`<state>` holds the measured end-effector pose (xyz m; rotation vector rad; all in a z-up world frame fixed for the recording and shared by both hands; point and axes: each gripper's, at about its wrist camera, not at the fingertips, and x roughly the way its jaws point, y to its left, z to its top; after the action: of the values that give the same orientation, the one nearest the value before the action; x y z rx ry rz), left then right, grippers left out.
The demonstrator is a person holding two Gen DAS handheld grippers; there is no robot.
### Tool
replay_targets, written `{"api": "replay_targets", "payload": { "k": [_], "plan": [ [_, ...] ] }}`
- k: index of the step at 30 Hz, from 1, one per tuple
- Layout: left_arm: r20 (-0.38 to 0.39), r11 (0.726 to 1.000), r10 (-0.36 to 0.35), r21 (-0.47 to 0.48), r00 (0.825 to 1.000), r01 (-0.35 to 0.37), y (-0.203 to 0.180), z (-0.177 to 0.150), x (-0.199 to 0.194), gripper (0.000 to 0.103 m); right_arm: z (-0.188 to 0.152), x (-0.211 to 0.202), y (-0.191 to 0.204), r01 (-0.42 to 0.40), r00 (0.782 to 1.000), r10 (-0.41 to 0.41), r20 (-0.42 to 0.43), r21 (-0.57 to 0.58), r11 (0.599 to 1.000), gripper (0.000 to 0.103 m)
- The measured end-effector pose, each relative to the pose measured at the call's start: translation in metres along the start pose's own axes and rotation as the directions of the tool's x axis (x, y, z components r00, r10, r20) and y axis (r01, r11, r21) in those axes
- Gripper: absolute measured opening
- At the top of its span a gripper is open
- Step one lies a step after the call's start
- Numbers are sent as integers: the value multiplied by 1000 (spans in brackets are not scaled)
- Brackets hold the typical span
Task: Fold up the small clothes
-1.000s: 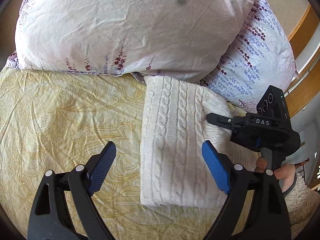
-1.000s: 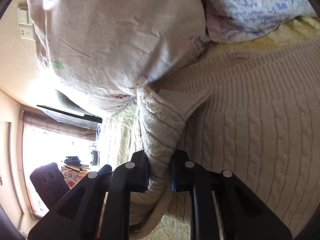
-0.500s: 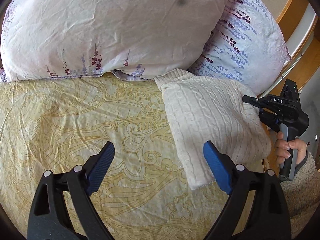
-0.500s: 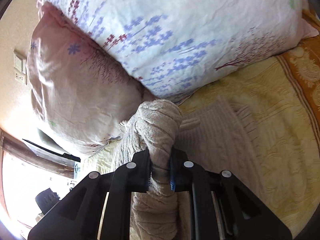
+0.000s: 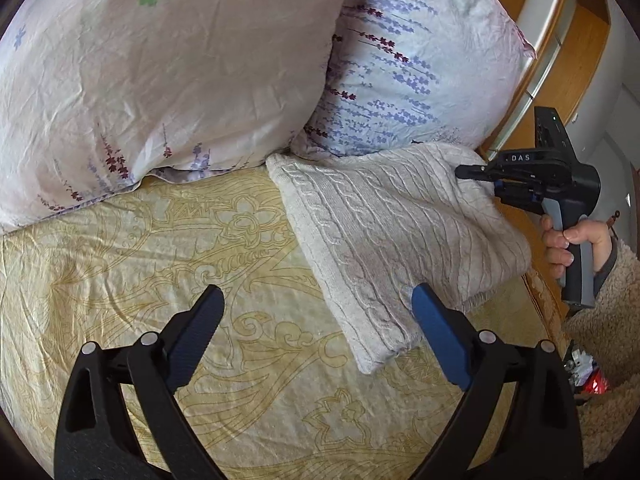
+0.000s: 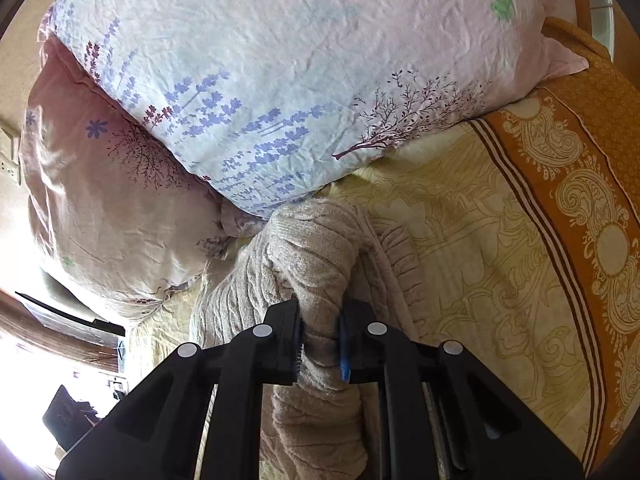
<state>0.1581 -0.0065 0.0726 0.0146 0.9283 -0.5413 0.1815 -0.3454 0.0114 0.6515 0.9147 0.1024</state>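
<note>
A folded cream cable-knit sweater [image 5: 392, 232] lies on the yellow patterned bedspread [image 5: 160, 280], its far edge against the pillows. My left gripper [image 5: 316, 332] is open and empty, held above the bedspread just left of the sweater's near corner. My right gripper [image 5: 468, 170] is shut on the sweater's far right edge. In the right wrist view that gripper [image 6: 320, 344] pinches a thick bunched fold of the sweater [image 6: 312, 264] between its jaws.
Two floral pillows [image 5: 160, 72] [image 5: 408, 64] stand behind the sweater. A wooden headboard or shelf [image 5: 560, 40] is at the right. The bed's orange patterned border [image 6: 580, 184] runs along the right edge.
My right gripper has dragged the sweater right and back toward the lavender pillow, turning it diagonal. My left gripper stayed open and now sits left of the sweater.
</note>
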Motion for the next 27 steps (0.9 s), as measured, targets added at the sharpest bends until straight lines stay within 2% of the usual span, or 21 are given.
{"api": "replay_targets", "payload": {
  "k": [3, 7, 10, 12, 13, 14, 19, 23, 27],
  "plan": [
    [2, 999, 21, 42, 1000, -21, -5, -3, 3, 96, 3, 1, 1, 34, 999, -34, -4, -18, 999, 14],
    [0, 995, 42, 89, 999, -42, -13, -6, 8, 97, 3, 24, -19, 117, 991, -116, -69, 17, 993, 15],
    [-3, 991, 62, 122, 998, -61, -18, -7, 10, 99, 1, 27, -29, 121, 990, -117, -83, 51, 991, 20],
    [-4, 987, 73, 145, 997, -72, -21, -8, 10, 99, 1, 14, -33, 122, 991, -118, -57, 72, 990, 32],
    [-2, 985, 79, 152, 997, -77, -22, -8, 11, 100, 1, 3, -35, 121, 992, -119, -34, 81, 989, 47],
    [-3, 985, 81, 156, 997, -79, -22, -9, 11, 100, -1, -7, -37, 112, 994, -111, -11, 86, 990, 58],
    [-18, 986, 77, 147, 997, -74, -19, -14, 11, 100, -27, -48, -37, 37, 999, -38, 24, 51, 998, 60],
    [7, 985, 80, 153, 997, -80, -21, -19, 9, 100, -55, -58, -31, 60, 998, -60, 12, -24, 998, 60],
    [55, 965, 109, 234, 993, -119, -34, -23, 8, 100, -72, -48, -27, 69, 997, -70, -22, -49, 996, 59]
  ]
}}
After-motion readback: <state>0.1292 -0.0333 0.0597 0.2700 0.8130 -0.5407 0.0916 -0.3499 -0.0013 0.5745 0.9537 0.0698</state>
